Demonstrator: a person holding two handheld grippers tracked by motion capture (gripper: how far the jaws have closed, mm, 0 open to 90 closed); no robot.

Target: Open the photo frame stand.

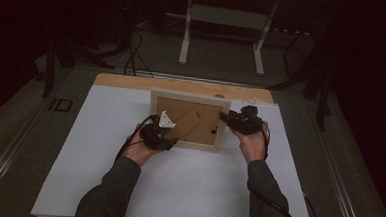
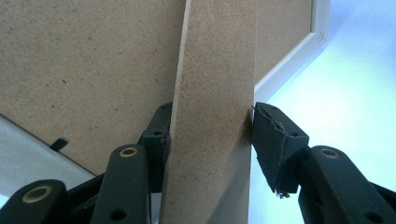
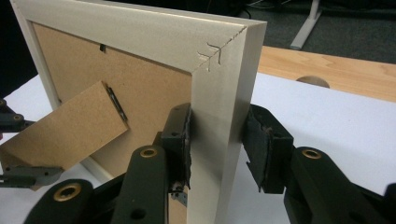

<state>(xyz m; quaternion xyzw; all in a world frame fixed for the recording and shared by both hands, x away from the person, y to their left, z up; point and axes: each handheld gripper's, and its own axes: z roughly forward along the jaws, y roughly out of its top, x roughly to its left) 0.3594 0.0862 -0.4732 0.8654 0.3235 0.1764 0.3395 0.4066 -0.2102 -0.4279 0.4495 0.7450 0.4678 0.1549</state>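
Item: picture frame [image 1: 189, 119], pale wood, back facing the camera, near the centre of the high view, on the white table sheet [image 1: 177, 188].
Attitude: appeared raised on its lower edge; whether it leaned or stood true could not be told.
Fitting: fibreboard easel stand [image 2: 212, 116], hinged to the brown backing board [image 3: 154, 98] and swung out from it; it ran up the middle of the left gripper view and sat at lower left in the right gripper view.
Left gripper [image 1: 160, 135]: lower left of the frame in the high view; jaws at middling width, one each side of the stand. The left pad touched the stand; the right pad looked to be just at its edge, so a firm pinch could not be confirmed.
Right gripper [image 3: 215, 144]: jaws at middling width, closed on the frame's side rail below the mitred corner [image 3: 219, 51].
Step in hand (judged): steadying the frame with the right while the left took the stand to set it.
Next move (judged): a firm pinch on the stand, then swinging it outward without twisting the hinge, right grip unchanged.
High view alone: both forearms, the wooden table edge [image 1: 132, 81] beyond the sheet.
Gripper views alone: pad contact, the corner staples, the turn clip [image 3: 102, 47].
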